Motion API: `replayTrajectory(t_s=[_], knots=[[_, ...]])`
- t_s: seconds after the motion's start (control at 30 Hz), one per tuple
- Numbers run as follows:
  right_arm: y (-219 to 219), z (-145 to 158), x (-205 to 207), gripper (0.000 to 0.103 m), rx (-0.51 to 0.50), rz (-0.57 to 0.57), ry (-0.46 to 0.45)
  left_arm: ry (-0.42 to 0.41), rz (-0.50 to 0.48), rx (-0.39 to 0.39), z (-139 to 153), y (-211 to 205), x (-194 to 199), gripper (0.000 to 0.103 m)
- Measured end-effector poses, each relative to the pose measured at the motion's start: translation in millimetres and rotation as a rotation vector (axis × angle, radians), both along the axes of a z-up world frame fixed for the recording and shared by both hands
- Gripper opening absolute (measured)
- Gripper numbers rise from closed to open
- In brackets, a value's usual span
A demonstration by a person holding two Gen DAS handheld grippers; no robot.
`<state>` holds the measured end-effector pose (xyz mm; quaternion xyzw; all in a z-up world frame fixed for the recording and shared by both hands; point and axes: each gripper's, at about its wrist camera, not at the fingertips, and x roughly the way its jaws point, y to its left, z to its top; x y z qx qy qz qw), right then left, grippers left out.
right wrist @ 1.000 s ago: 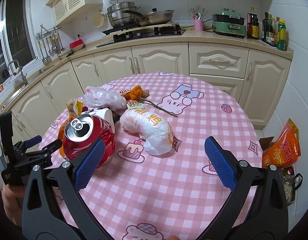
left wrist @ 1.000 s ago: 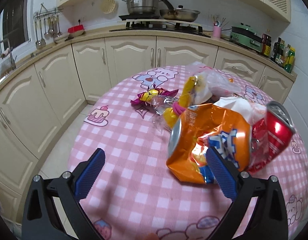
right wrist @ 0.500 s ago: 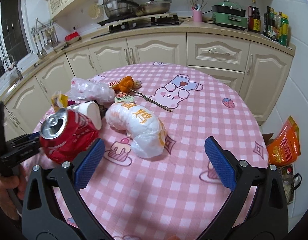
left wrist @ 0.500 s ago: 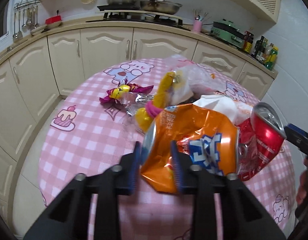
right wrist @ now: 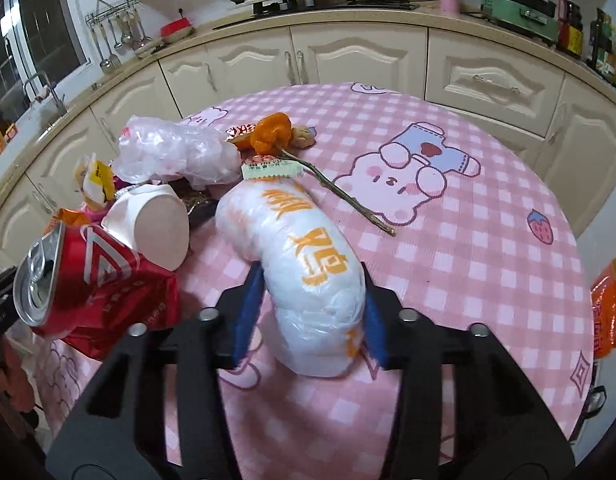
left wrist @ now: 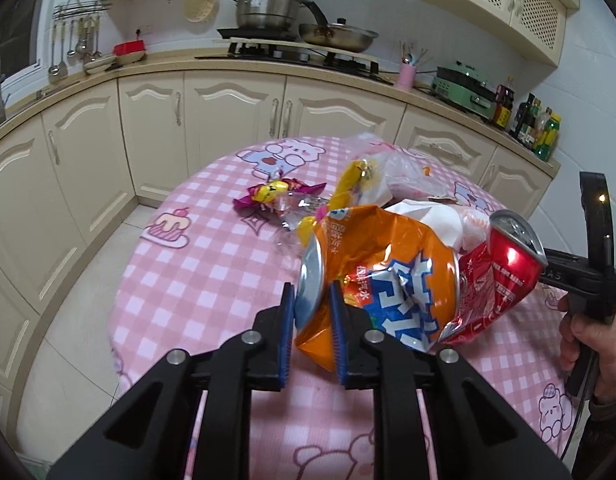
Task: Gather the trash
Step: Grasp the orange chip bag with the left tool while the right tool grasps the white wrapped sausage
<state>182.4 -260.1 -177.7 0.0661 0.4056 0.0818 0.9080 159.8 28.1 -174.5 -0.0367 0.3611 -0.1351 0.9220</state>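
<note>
**A:** Where do your two grippers stand against the trash?

**B:** Your left gripper (left wrist: 311,322) is closing, its pads already pinching the crumpled left edge of the orange can (left wrist: 381,280). That can lies on its side, long axis running left to right across your view, its silver end at the left right by the pads. Your right gripper (right wrist: 308,316) is also closing, with the near end of the white bag (right wrist: 300,268) between its pads. The right pad looks to be against the plastic; on the left I cannot tell whether it touches yet.

**A:** And how does the bag lie?

**B:** Its long axis runs away from you, bending to the far left, so you have it by the near tip only. Both pieces sit on the pink checked table (right wrist: 487,264), near its middle.

**A:** What crowds you?

**B:** The red can (right wrist: 88,284) lies just left of the bag and touches the orange can's right side in the left view. A white cup (right wrist: 154,228) rests just behind it. Farther off lie a clear bag (right wrist: 176,156), orange peel (right wrist: 272,130) and a twig (right wrist: 339,194); a candy wrapper (left wrist: 276,196) lies at the far left of the pile.

**A:** Any risk?

**B:** I'd judge lifting the orange can may drag the red one along, as they lean together.
</note>
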Motion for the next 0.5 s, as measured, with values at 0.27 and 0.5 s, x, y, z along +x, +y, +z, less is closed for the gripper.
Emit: replayTrajectory(t_s=[0.27, 0.5], knots=[[-16, 14, -30, 0.037, 0.059, -0.023, -0.046, -0.024, 0.063, -0.049, 6, 17, -16, 0.012], [-11, 6, -39, 0.046, -0.002, -0.004, -0.008, 0.016, 0.064, 0.005, -2, 11, -10, 0.03]])
